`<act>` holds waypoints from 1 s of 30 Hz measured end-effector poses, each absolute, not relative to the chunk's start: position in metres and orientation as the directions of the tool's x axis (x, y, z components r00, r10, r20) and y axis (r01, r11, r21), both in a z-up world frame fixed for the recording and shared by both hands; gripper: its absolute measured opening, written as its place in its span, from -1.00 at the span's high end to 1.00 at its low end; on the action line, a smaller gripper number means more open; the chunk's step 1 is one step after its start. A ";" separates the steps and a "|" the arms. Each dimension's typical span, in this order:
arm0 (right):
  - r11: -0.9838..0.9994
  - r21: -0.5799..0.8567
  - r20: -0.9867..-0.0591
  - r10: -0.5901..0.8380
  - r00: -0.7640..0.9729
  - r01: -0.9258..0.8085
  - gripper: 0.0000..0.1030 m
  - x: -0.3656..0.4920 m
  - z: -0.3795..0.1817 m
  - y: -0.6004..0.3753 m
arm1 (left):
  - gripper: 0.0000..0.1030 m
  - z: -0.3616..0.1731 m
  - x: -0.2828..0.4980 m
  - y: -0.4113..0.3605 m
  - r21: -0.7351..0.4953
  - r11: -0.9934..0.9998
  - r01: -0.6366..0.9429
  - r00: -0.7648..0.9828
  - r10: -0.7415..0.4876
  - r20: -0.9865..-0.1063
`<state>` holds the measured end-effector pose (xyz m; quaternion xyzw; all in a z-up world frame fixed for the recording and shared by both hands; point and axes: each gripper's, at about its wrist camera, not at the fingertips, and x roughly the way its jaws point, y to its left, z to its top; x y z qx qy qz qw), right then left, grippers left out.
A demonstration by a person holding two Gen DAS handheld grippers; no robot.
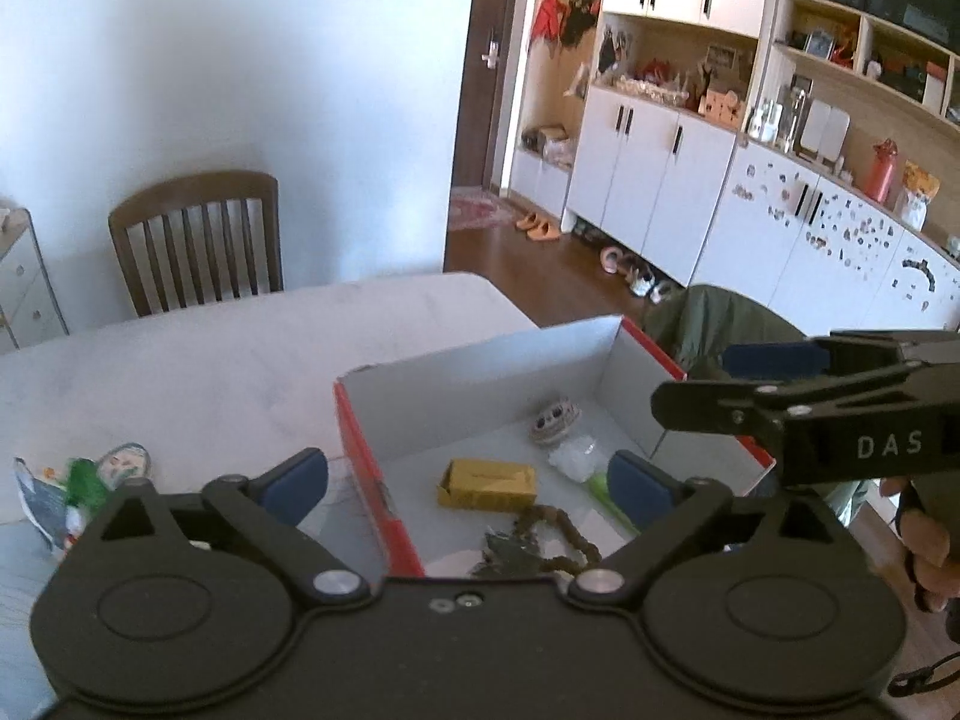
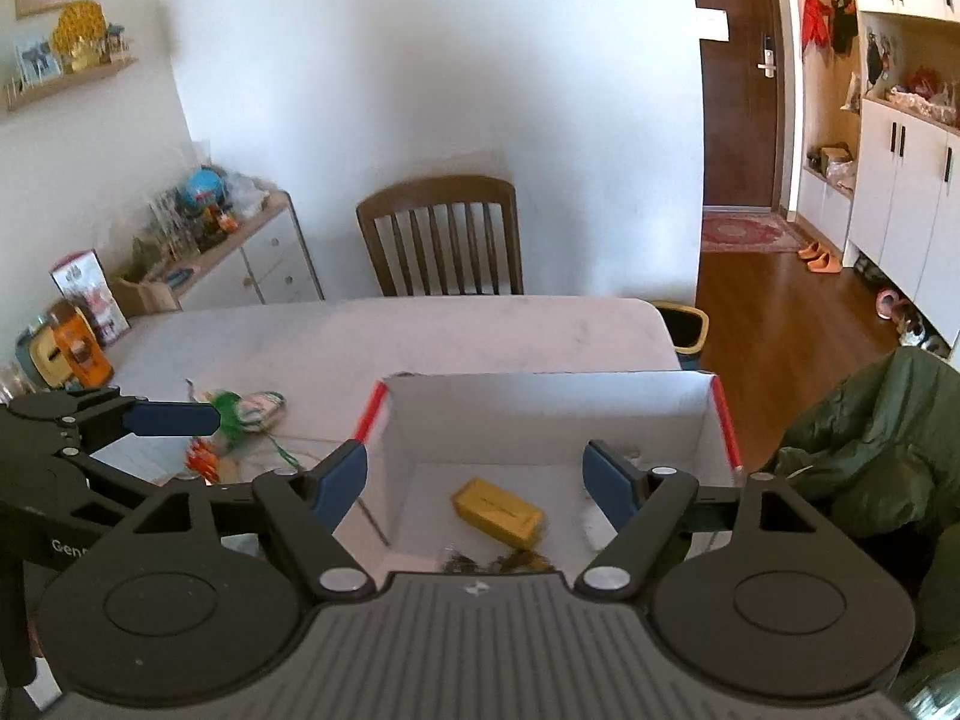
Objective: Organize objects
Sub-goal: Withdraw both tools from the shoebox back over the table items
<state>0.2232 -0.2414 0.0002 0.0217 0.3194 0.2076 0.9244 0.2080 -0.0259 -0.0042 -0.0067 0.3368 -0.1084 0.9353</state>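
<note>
Judging from the clutter at lower left of the left wrist view, we next collect the loose packets (image 1: 78,489) from the table (image 1: 240,348): we should come in low with the left gripper (image 1: 474,477), its jaws spread and empty, and clear the red wall on the way back. Our right gripper (image 2: 477,477) also hangs spread and empty over the box (image 2: 540,414), which at lower centre already holds a yellow carton (image 1: 487,483), a bead string (image 1: 558,534), a clear bag (image 1: 573,459) and a small patterned pouch (image 1: 555,417).
</note>
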 end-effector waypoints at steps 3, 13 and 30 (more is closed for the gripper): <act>0.911 0.193 -0.562 0.407 0.720 -0.365 -0.54 0.214 0.007 -0.235 | -0.98 0.003 0.200 -0.013 -0.089 0.976 0.198 0.763 -0.210 -0.611; 0.895 0.227 -0.519 0.445 0.730 -0.383 -0.73 0.189 0.023 -0.192 | -0.98 0.015 0.182 0.038 -0.133 0.977 0.168 0.785 -0.214 -0.581; 0.868 0.200 -0.508 0.489 0.709 -0.455 -0.92 0.168 0.019 -0.087 | -0.99 0.007 0.157 0.128 -0.146 0.985 0.086 0.824 -0.153 -0.546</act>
